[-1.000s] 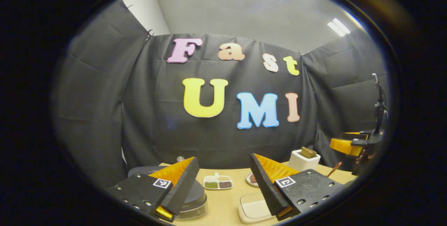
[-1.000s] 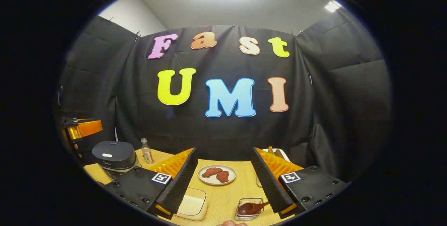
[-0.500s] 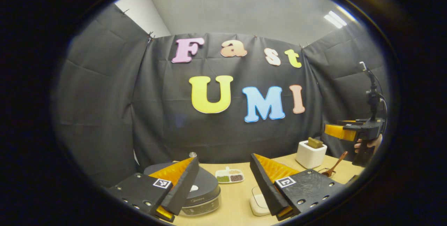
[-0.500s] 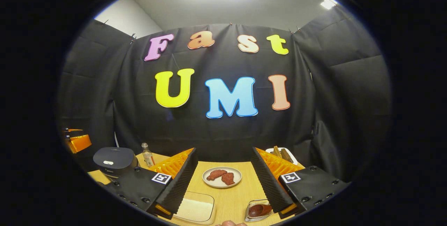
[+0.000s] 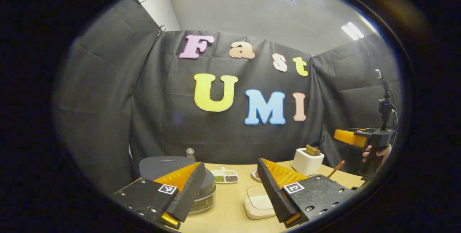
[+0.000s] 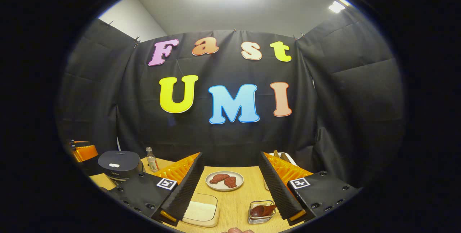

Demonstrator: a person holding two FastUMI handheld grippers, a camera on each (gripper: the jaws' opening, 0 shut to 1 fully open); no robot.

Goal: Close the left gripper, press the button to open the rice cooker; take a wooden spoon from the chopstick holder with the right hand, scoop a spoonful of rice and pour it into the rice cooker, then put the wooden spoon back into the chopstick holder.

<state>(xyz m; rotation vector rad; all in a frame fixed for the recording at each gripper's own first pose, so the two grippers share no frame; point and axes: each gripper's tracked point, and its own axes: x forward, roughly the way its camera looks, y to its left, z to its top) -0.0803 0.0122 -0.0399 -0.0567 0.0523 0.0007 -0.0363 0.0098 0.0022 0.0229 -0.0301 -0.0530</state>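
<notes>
In the left gripper view, the left hand-held gripper (image 5: 230,189) hangs above the wooden bench (image 5: 230,213) with its two fingers spread wide apart and nothing between them. Behind its left finger sits the dark rice cooker (image 5: 169,164), lid down, with a small bottle (image 5: 189,152) just behind it. Between the fingers, farther back, lies a white divided dish of grains (image 5: 225,176), and nearer lies a shallow container of rice (image 5: 257,204), partly hidden by the right finger. To the right stands the white chopstick holder (image 5: 307,162) with a wooden piece sticking out of its top. A wooden spoon (image 5: 335,170) leans beside it, its handle angled upward. At the far right a hand (image 5: 376,152) holds the right hand-held gripper (image 5: 351,137) up in the air, well above the bench.

In the right gripper view, the right hand-held gripper (image 6: 230,186) also has its fingers wide apart and empty. A plate with two reddish pieces of food (image 6: 224,180) lies between them. Nearer, the container of rice (image 6: 201,211) sits by the left finger, and the wooden spoon (image 6: 262,210) rests in a small glass dish (image 6: 260,213) by the right finger. The rice cooker (image 6: 119,162) stands at the left, closed, with the bottle (image 6: 152,160) just beside it. The chopstick holder (image 6: 284,158) peeks out behind the right finger.
</notes>
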